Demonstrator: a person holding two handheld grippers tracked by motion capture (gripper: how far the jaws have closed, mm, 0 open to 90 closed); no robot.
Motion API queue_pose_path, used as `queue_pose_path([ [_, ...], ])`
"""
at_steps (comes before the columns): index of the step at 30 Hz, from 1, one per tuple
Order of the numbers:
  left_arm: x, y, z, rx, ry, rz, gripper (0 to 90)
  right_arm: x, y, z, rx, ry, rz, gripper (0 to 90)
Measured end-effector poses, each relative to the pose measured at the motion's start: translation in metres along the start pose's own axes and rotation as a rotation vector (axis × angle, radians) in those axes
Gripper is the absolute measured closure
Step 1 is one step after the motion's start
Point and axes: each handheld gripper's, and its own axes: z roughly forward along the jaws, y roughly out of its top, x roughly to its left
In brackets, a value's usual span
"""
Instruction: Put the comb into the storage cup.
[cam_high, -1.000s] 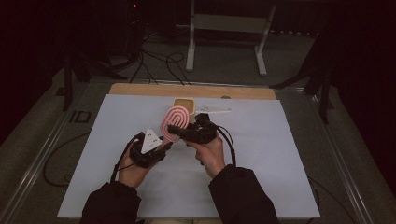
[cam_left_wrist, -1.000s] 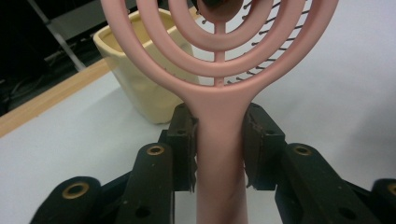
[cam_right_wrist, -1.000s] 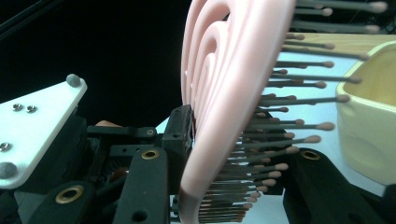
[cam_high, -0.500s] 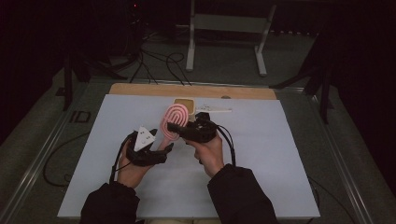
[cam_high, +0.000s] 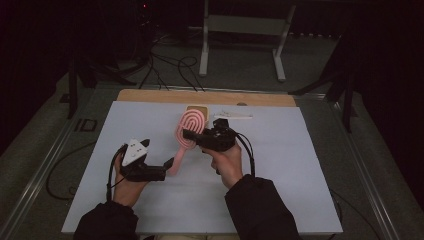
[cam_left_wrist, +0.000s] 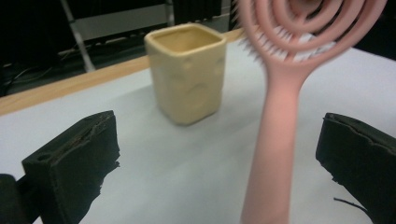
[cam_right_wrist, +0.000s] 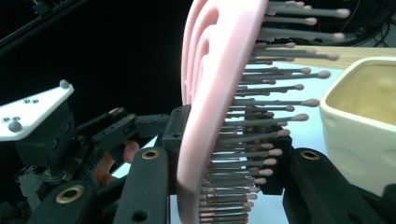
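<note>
Your right gripper (cam_high: 187, 134) is clamped across the head of the pink hairbrush (cam_high: 189, 129), one jaw on the smooth back and the other in among the bristles (cam_right_wrist: 261, 121), and it holds the brush tilted above the white table (cam_high: 280, 170), head toward the far edge and handle slanting back toward you. Your left gripper (cam_left_wrist: 219, 154) has just been opening; its jaws now stand wide on either side of the handle (cam_left_wrist: 273, 154) without pressing on it, so the right gripper alone carries the brush. Judging by its open spiral frame, the brush is light, stiff plastic and not fragile, but the bristle side gives under pressure and the grip there may slip or let the head swivel. The slim handle looks like the firmer place to take hold. Just beyond the brush stands the yellow cup (cam_left_wrist: 187, 72), upright on the table, square-mouthed; what you can see of its inside looks empty.
</note>
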Motion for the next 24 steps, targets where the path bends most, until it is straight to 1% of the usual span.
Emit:
queue_pose_path([
  [2,0.004,-0.008,-0.007,-0.005,0.003,-0.013,0.0,0.0,0.0,0.0,-0.001,-0.001,0.001,63.7],
  [4,0.004,-0.008,-0.007,-0.005,0.003,-0.013,0.0,0.0,0.0,0.0,-0.002,-0.002,0.002,63.7],
  [5,0.01,-0.023,-0.018,-0.022,0.011,-0.04,0.0,0.0,0.0,0.001,-0.007,-0.003,0.003,63.6],
  [6,0.01,-0.023,-0.018,-0.022,0.011,-0.04,0.0,0.0,0.0,0.001,-0.007,-0.003,0.003,63.6],
  [7,0.013,-0.031,-0.025,-0.018,0.025,-0.044,0.0,0.0,0.0,0.001,-0.007,0.0,0.008,63.7],
  [8,0.013,-0.031,-0.025,-0.018,0.025,-0.044,0.0,0.0,0.0,0.001,-0.007,0.0,0.008,63.7],
  [9,0.015,-0.039,-0.031,-0.016,0.037,-0.043,0.0,0.0,0.0,0.002,-0.008,0.002,0.007,63.6],
  [10,0.015,-0.039,-0.031,-0.016,0.037,-0.043,0.0,0.0,0.0,0.002,-0.008,0.002,0.007,63.6],
  [11,0.017,-0.047,-0.036,-0.018,0.053,-0.043,0.0,0.001,0.0,0.003,-0.007,0.004,0.008,63.7],
  [12,0.017,-0.047,-0.036,-0.018,0.053,-0.043,0.0,0.001,0.0,0.003,-0.009,0.006,0.006,63.6],
  [13,0.018,-0.055,-0.042,-0.031,0.084,-0.043,0.0,0.002,0.0,0.004,-0.01,0.008,0.008,63.7],
  [14,0.018,-0.055,-0.042,-0.031,0.084,-0.043,0.0,0.002,0.0,0.004,-0.01,0.008,0.008,63.7],
  [15,0.019,-0.061,-0.046,-0.042,0.097,-0.059,0.0,0.003,0.0,0.004,-0.013,0.01,0.007,63.6],
  [16,0.019,-0.061,-0.046,-0.042,0.097,-0.059,0.0,0.003,0.0,0.004,-0.013,0.01,0.007,63.6],
  [17,0.018,-0.066,-0.049,-0.043,0.112,-0.062,0.0,0.003,0.0,0.004,-0.017,0.013,0.008,63.6],
  [20,0.019,-0.07,-0.052,-0.048,0.118,-0.073,0.0,0.003,0.001,0.003,-0.018,0.01,0.008,63.6],
  [21,0.019,-0.071,-0.052,-0.055,0.12,-0.079,0.0,0.002,0.002,0.003,-0.02,0.01,0.007,63.6],
  [24,0.019,-0.073,-0.05,-0.053,0.116,-0.078,0.0,0.0,0.004,0.003,-0.025,0.012,0.02,63.6],
])
